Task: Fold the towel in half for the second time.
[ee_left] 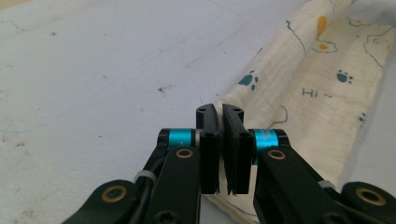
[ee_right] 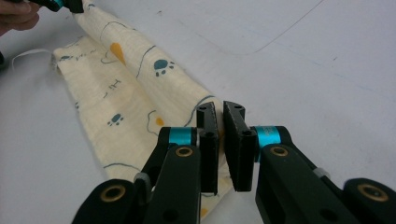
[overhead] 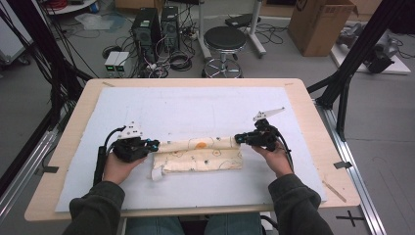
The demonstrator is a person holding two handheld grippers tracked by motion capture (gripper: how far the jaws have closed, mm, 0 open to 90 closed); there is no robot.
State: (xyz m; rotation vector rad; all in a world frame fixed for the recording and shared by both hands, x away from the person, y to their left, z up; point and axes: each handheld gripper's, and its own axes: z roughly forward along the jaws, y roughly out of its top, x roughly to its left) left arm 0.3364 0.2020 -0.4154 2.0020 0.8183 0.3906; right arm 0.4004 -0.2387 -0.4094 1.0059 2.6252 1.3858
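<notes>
Item one, my left tongs (overhead: pixel 155 144): jaws clenched on the left end of the upper fold of the cream printed cloth (overhead: pixel 200 155), fabric pinched between the pads. Item two, the cloth itself: paw prints and orange marks, folded into a long strip, stretched between my two tongs on the white surface (overhead: pixel 195 107), its lower layer lying flat just below them. Item three, my right tongs (overhead: pixel 238 138): jaws clenched on the right end of the same fold.
</notes>
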